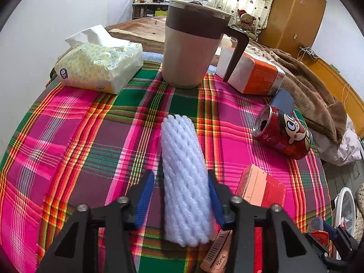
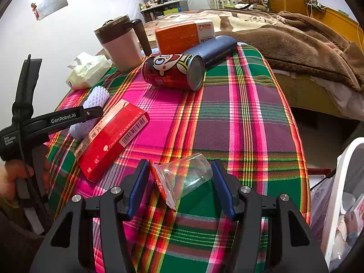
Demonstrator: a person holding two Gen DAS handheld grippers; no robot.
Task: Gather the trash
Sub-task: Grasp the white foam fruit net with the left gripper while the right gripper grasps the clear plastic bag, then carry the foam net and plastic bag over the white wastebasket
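A plaid cloth [image 1: 68,141] covers the table beside a bed. My left gripper [image 1: 179,191] straddles the foam net [image 1: 184,175], jaws wide, one pad maybe touching; it's soft and light, so I'd pinch mid-length. My right gripper [image 2: 179,182] brackets a clear bag [image 2: 182,177], jaws wide: thin, slippery, best taken at its red strip. The red box [image 2: 111,138] reads "Otsuka".

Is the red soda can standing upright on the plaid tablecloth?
No. The red soda can lies on its side on the plaid tablecloth, its flat end facing the right wrist camera.
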